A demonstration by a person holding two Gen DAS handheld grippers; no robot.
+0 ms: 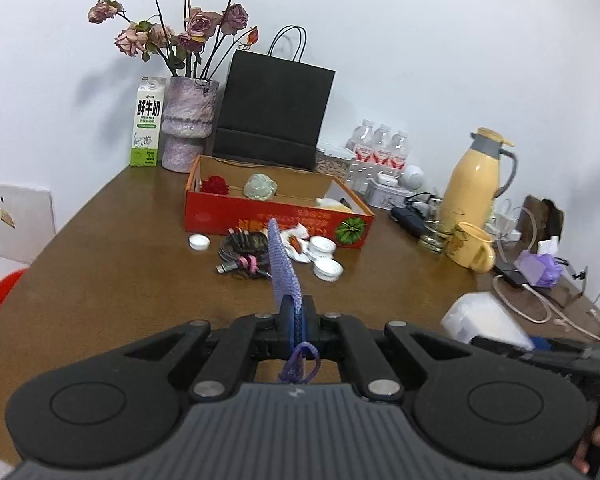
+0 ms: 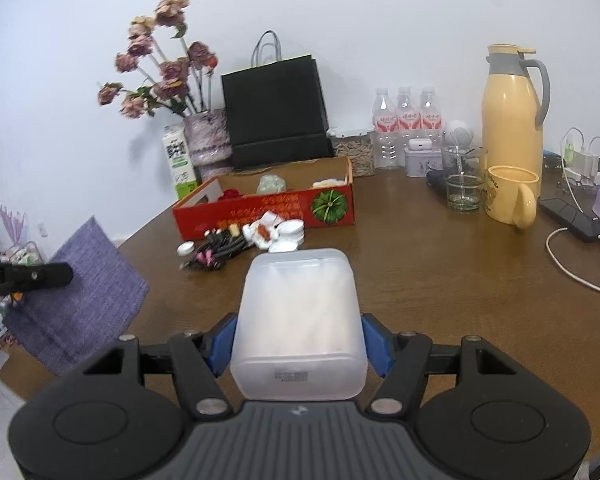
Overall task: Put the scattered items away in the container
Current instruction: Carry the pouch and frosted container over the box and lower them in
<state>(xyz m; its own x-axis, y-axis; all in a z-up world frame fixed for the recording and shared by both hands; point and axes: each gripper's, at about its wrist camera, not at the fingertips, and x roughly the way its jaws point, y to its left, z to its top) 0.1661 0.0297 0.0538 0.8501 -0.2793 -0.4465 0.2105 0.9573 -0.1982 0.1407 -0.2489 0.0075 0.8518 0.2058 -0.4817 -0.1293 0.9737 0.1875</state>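
Between the blue pads of the left hand-held gripper (image 1: 298, 320), a purple knitted cloth (image 1: 285, 270) stands pinched edge-on — the right hand-held gripper (image 2: 298, 340) clamps a frosted plastic box (image 2: 300, 320). Ahead of both, beyond bottle caps (image 1: 324, 254) and a bundled cable (image 1: 242, 258), sits the red cardboard box (image 1: 276, 220).

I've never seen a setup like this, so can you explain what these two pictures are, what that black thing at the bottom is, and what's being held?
No robot here: a person holds a two-finger gripper in each hand, each carrying a wide-angle camera looking along its fingers. The black shape at the bottom is the gripper itself.

The left camera shows the left gripper shut on a purple cloth. The right camera shows the right gripper clamping a frosted plastic box.

On the wooden table sits a red cardboard box, with white caps and a bundled cable scattered before it.
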